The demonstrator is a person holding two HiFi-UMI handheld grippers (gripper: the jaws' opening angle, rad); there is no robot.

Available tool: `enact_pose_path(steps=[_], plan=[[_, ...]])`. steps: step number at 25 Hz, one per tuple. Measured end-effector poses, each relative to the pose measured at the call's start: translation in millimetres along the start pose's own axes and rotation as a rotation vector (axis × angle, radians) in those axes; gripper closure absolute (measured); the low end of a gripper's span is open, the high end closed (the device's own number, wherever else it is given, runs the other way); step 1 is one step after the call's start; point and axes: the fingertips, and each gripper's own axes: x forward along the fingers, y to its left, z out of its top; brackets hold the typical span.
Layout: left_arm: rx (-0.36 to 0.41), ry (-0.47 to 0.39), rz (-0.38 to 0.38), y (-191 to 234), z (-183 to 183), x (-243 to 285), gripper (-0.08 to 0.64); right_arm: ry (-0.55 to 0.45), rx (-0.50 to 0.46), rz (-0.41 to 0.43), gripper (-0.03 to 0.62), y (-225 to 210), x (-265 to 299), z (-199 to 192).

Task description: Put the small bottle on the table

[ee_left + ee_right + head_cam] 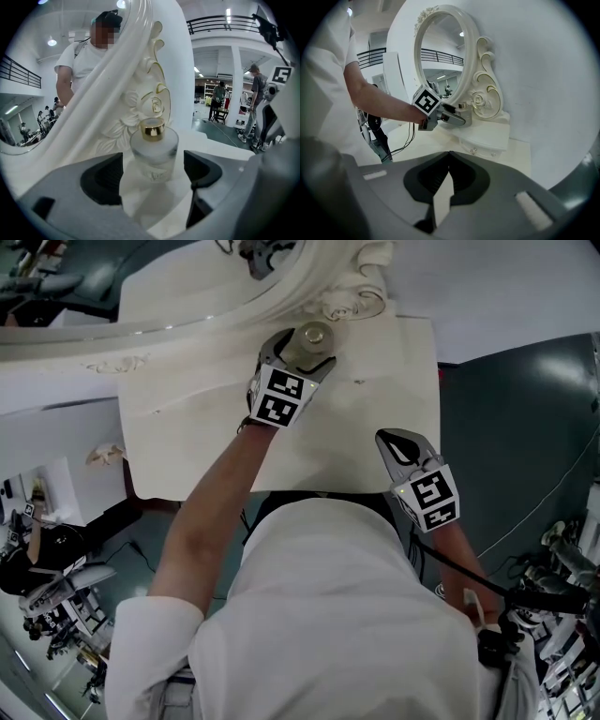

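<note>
Though wide apart, left gripper (pixel 152 169) jaws around small bottle (pixel 154 146).

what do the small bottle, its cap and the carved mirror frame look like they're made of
The small bottle looks like frosted glass: its wall is cloudy, translucent and matte. Its cap is shiny gold, metal or metallised plastic; I cannot tell which. The mirror frame is smooth white carved scrollwork with gold-lined edges, perhaps painted wood or moulded resin; the look leaves it open.

The left gripper's (pixel 305 352) jaws flank the small bottle (pixel 314 335) at the bench's (pixel 187 437) far edge; the right gripper (pixel 394 441) hovers by its right edge.
</note>
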Motion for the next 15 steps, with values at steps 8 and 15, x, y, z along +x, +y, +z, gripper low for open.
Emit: enact_pose_path(steps=[8,15], plan=[[-0.076,-0.06,-0.037,2.1,-21.4,-59.8,0.16,-0.022,-0.037,-0.015,0.591,33.8,11.4,17.5],[-0.128,-0.081,-0.11,-10.7,-42.8,-128.9,0.369,-0.031,-0.057,-0.028,0.591,73.3,23.8,29.9]])
